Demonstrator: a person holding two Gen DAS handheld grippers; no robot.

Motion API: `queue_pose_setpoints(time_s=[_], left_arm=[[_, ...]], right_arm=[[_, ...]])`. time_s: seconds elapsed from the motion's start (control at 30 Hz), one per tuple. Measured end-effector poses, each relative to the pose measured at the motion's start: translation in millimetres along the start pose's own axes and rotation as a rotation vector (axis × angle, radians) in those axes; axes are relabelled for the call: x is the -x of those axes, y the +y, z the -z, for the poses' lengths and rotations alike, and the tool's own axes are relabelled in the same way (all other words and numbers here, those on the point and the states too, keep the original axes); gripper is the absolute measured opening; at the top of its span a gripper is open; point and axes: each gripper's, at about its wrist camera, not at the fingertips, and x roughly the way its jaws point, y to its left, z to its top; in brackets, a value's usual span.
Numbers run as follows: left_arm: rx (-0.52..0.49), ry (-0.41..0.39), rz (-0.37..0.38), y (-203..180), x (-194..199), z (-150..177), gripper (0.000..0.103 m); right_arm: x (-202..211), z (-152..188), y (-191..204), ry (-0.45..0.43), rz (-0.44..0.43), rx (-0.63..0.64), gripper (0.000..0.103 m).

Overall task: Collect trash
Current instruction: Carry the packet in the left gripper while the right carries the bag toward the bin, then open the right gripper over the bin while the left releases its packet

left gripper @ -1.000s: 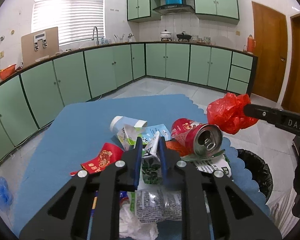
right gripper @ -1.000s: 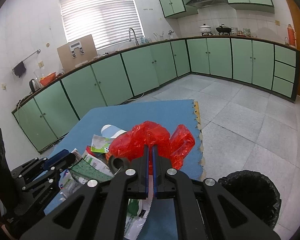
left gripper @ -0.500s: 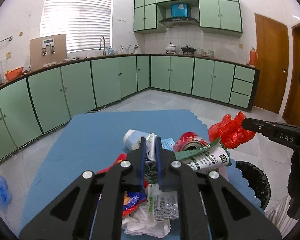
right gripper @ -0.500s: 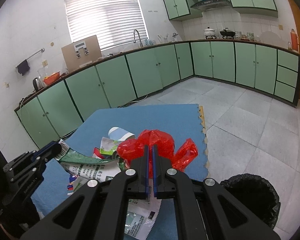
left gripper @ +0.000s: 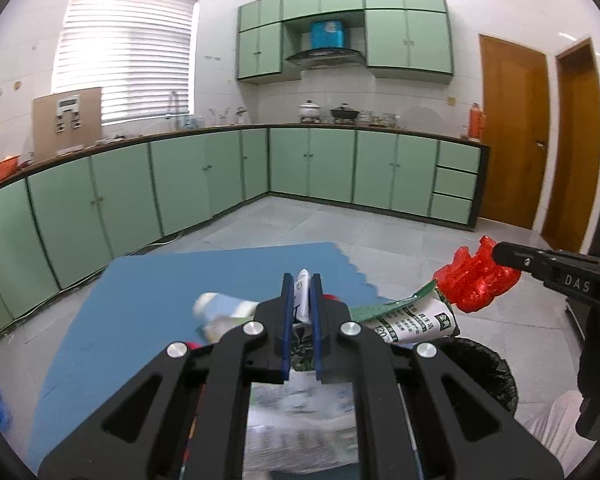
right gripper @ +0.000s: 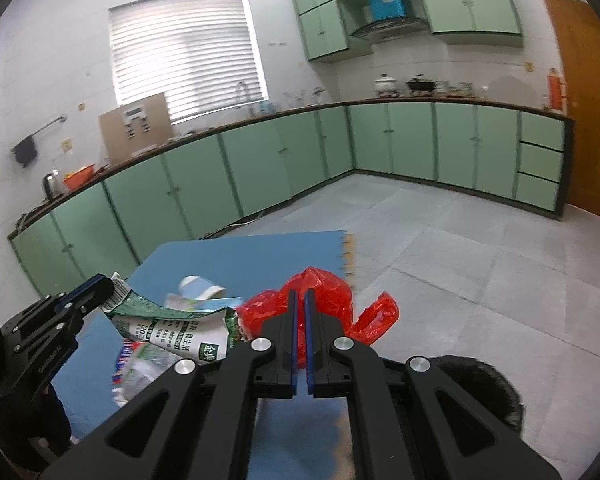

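Note:
My left gripper (left gripper: 301, 285) is shut on the top edge of a flattened green-and-white milk carton (left gripper: 412, 320), which hangs in the air above the trash pile. From the right wrist, the same carton (right gripper: 172, 332) stretches from the left gripper (right gripper: 105, 292) toward the middle. My right gripper (right gripper: 300, 298) is shut on a crumpled red plastic bag (right gripper: 334, 300), also lifted. In the left wrist view the red bag (left gripper: 476, 284) hangs at the tip of the right gripper (left gripper: 500, 255), just above the carton's far end.
A blue mat (left gripper: 160, 300) covers the table, with a blue-and-white cup (right gripper: 198, 286) and crumpled wrappers (right gripper: 140, 364) left on it. A black-lined bin (right gripper: 484, 384) stands on the tiled floor at the table's right edge. Green kitchen cabinets line the far walls.
Both grippers have risen. The left one closed on the carton and lifted it off the pile. The right one carried the red bag up and away from the pile.

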Motion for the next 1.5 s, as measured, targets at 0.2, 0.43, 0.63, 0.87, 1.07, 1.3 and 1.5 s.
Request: queue_pose_setpoints(time_s=[0.2, 0.43, 0.63, 0.87, 1.07, 1.3, 1.5], left_arm=[[-0.046, 0.022, 0.079, -55.0, -28.9, 3.7, 0.006], [-0.134, 0.095, 0.192, -137.9, -78.7, 19.8, 0.006], [-0.171, 0.196, 0.231, -179.3, -114.4, 42.5, 0.041], [-0.168, 0.223, 0.243, -179.2, -127.5, 50.4, 0.054], [-0.132, 0.186, 0.183, -151.3, -119.7, 38.5, 0.067], [-0.057, 0.117, -0.006, -66.5, -81.1, 25.9, 0.072], [-0.017, 0.087, -0.214, 9.8, -53.9, 23.1, 0.074]], right_arm=[[19.5, 9.5, -62.5, -0.001, 0.132, -0.060, 0.003], [23.7, 26.3, -115.0, 0.023, 0.223, -0.119, 0.003], [27.3, 44.8, -145.5, 0.039, 0.261, -0.173, 0.006], [24.2, 50.5, -167.2, 0.050, 0.273, -0.213, 0.019], [20.6, 48.3, -148.0, 0.041, 0.245, -0.189, 0.040], [4.6, 36.8, -86.2, 0.034, 0.142, -0.107, 0.064], [-26.9, 28.4, -22.3, 0.045, 0.042, -0.055, 0.076]])
